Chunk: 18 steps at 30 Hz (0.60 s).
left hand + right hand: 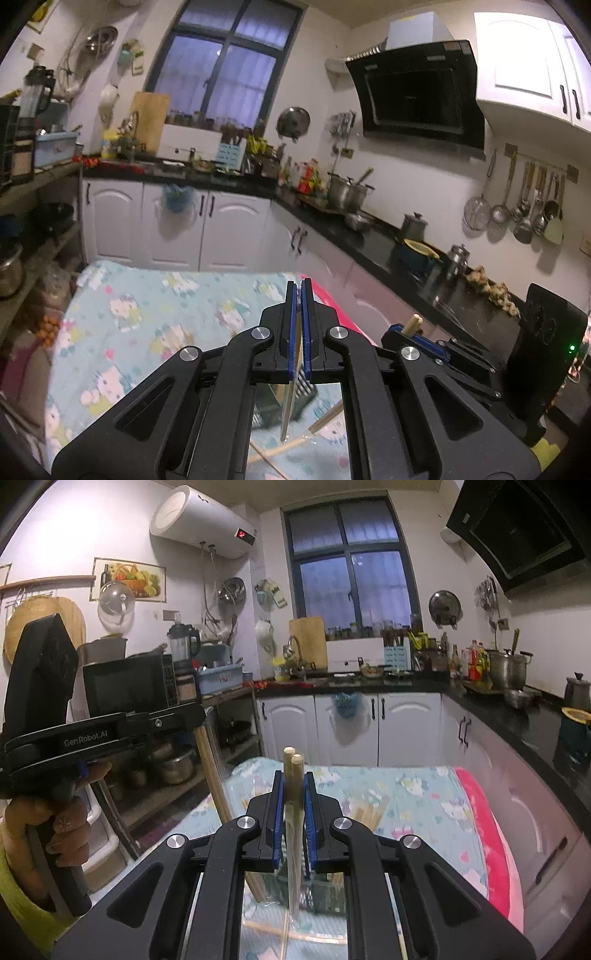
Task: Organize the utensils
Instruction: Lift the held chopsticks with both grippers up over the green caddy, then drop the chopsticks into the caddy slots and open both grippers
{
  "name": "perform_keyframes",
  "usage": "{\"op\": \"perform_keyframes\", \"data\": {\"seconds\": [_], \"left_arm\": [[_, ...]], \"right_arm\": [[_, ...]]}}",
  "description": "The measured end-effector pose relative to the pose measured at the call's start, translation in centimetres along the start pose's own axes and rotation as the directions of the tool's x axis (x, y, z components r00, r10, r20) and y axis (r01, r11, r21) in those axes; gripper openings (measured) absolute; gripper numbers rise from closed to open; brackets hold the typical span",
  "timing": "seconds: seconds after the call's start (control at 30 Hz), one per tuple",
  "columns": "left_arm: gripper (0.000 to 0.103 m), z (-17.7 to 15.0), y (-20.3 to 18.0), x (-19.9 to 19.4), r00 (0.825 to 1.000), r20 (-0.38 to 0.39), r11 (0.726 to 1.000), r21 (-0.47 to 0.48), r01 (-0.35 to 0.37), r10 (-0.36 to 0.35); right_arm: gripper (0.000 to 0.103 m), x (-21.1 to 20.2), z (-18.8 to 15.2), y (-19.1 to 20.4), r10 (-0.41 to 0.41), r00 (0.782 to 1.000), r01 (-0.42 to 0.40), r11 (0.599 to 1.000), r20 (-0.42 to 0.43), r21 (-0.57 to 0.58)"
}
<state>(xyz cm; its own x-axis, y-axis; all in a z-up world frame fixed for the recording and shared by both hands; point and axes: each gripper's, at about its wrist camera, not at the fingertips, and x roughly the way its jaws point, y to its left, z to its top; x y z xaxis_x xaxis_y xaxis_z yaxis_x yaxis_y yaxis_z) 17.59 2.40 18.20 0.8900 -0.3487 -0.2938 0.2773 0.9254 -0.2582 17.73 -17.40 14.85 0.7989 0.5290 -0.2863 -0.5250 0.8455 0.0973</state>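
My right gripper (291, 794) is clamped on two wooden chopsticks (293, 775), held upright, their round ends sticking up past the blue pads (277, 812) and their thin ends hanging down below the jaws. My left gripper (300, 314) is pinched nearly closed on a thin flat blade-like utensil (291, 398) that hangs down edge-on; I cannot tell whether it is a knife or something else.

Both loads hang above a dark slotted holder (325, 890) that sits on the table under the grippers, on the patterned cloth (147, 314). I judge the step to be lowering these pieces into that holder. To do it well I would keep the chopsticks vertical, bring their tips over one compartment before dropping, and release only once the tips are inside, since two round sticks can slip apart in the pads. The left piece hangs thin and may swing, so I would move it slowly and keep the two grippers apart, as they are close side by side.

Count: two chopsticks in the right gripper, one flat piece in the left. More chopsticks lie loose (295, 932) on the cloth near the holder and farther off on the table (369, 812); they are too blurred to count. One holder.
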Motion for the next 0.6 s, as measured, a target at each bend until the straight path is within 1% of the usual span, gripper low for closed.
{"op": "perform_keyframes", "data": {"seconds": [0.2,0.37,0.5,0.6], "left_arm": [[0.001,1.9,1.8,0.3,0.998,0.041,0.999,-0.008,-0.051,0.051],[0.001,2.8,3.2,0.7,0.994,0.067,0.996,-0.022,-0.084,0.085],[0.001,2.8,3.9,1.5,0.989,0.079,0.993,-0.014,-0.120,0.121],[0.001,2.1,4.3,2.4,0.989,0.071,0.991,-0.014,-0.132,0.133]], "right_arm": [[0.010,1.5,2.4,0.3,-0.004,0.999,0.004,1.000,0.032,-0.015],[0.010,2.5,3.7,0.0,-0.030,0.998,0.032,0.999,0.058,-0.031],[0.010,3.5,4.0,-0.2,-0.054,0.996,0.057,0.997,0.064,-0.050],[0.010,4.3,3.6,-0.6,-0.072,0.996,0.076,0.996,0.059,-0.056]]}}
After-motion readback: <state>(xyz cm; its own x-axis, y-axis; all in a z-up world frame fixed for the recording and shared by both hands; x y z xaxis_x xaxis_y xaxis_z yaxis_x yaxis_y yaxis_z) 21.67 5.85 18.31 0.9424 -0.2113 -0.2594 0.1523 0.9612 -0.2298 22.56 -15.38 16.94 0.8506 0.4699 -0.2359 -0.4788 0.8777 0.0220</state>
